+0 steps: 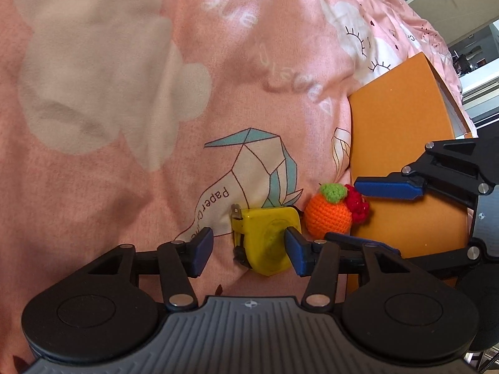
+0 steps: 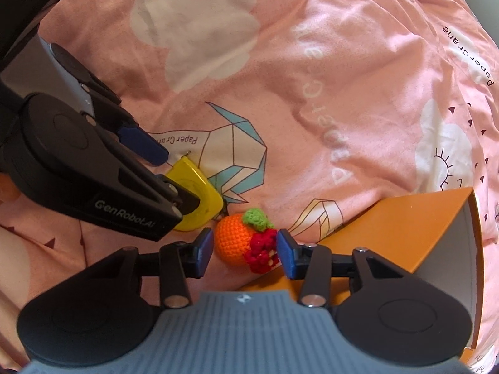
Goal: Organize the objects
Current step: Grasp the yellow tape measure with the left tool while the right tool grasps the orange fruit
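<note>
Left wrist: my left gripper [image 1: 249,247] is straddling yellow tape measure [image 1: 265,240], unclenched; right gripper [image 2: 244,254] is bracketing crochet orange [image 2: 234,240], released.

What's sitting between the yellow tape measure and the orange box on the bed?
The crocheted orange with a green top and a red knitted bit lies between the tape measure and the orange box, clearest in the left wrist view.

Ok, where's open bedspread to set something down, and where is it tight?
Free: the wide pink bedspread beyond the printed paper crane, toward the white cloud prints. Crowded: the yellow tape measure, crochet orange and orange box sit close together, with the left gripper around the tape measure and the right gripper around the orange, both open.
</note>
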A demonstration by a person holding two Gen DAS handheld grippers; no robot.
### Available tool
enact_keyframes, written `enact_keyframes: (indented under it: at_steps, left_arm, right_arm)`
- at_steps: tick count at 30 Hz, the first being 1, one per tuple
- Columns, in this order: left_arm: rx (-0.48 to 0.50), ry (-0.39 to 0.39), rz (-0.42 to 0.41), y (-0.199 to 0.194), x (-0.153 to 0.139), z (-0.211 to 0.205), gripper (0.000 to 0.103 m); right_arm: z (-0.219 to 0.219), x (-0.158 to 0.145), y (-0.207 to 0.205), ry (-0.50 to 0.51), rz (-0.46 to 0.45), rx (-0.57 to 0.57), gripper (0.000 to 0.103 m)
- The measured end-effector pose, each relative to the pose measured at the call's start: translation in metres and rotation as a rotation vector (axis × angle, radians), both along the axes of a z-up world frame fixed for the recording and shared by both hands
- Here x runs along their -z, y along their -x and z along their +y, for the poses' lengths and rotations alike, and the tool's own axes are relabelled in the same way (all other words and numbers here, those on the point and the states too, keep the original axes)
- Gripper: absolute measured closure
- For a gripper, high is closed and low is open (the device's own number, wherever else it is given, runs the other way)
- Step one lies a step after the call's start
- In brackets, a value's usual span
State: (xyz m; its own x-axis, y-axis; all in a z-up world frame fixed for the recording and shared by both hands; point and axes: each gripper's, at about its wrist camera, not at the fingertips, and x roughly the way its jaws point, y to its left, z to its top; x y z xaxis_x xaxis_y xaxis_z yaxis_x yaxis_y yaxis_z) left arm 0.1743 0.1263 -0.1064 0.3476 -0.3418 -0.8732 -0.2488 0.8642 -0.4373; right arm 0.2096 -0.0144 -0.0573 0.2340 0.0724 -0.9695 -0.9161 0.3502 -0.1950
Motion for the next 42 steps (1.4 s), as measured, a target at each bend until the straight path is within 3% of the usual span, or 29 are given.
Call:
enact_keyframes:
  at_steps: [11,14,16,19,25,29,34,42]
  left_arm:
    - [-0.028,0.068,-0.003,0.000,0.011,0.007,0.043]
    - [-0.028,0.086,-0.015,0.004,0.012,0.010,0.048]
    - [-0.039,0.106,-0.022,0.007,0.011,0.013,0.059]
    - [-0.055,0.125,-0.036,0.011,0.008,0.018,0.067]
    - [-0.024,0.097,-0.073,0.020,-0.005,0.014,0.072]
    - [-0.045,0.128,-0.039,0.010,0.005,0.010,0.068]
    - [-0.117,0.162,-0.006,0.001,0.022,0.013,0.047]
    - [-0.132,0.182,-0.026,0.005,0.024,0.016,0.046]
  right_arm:
    - [0.004,0.006,-0.007,0.009,0.000,-0.005,0.056]
    - [0.005,0.005,-0.006,0.009,-0.003,-0.005,0.056]
    - [0.004,0.005,-0.007,0.005,-0.002,0.001,0.056]
    - [0.004,0.004,-0.006,0.003,-0.006,0.000,0.056]
    - [0.005,0.003,-0.005,0.002,-0.010,0.002,0.056]
    - [0.006,0.003,-0.005,0.007,-0.007,0.000,0.056]
    - [0.010,0.003,-0.005,0.017,-0.006,0.000,0.056]
    - [0.014,0.002,-0.005,0.021,-0.009,0.005,0.056]
